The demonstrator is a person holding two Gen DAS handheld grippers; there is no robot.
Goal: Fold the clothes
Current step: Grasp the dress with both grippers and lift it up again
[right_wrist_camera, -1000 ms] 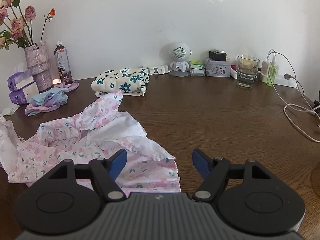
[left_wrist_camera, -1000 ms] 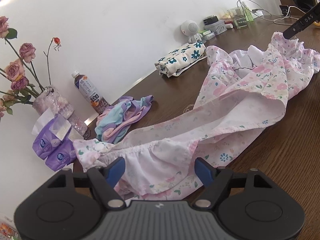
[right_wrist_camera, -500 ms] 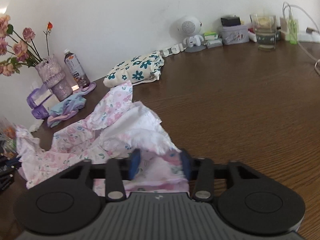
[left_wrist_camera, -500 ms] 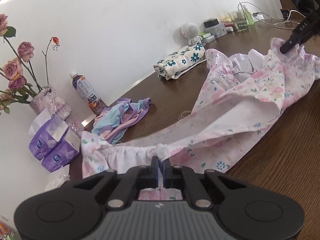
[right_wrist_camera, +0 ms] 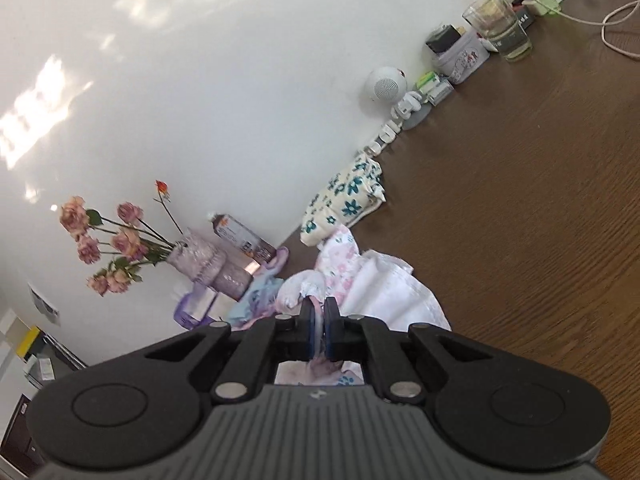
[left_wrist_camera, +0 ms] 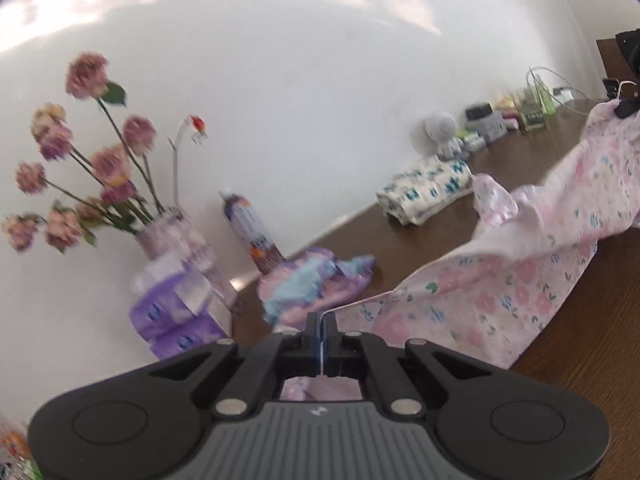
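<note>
Stretching the pink floral garment (left_wrist_camera: 500, 288) evenly above the desk (right_wrist_camera: 540, 220) matters, each hand-held gripper, left (left_wrist_camera: 321, 334) and right (right_wrist_camera: 319, 330), pinching an edge between its own fingers.

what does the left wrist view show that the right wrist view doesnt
Only the left wrist view shows the pink floral garment stretched across to the right gripper, which pinches its far end, and the purple tissue packs clearly.

Only the right wrist view shows the garment's white lining, the glass clearly, the white cable and a wide bare stretch of table.

Both show the vase of flowers, the bottle, the folded blue-flowered cloth, and jaws shut on fabric.
</note>
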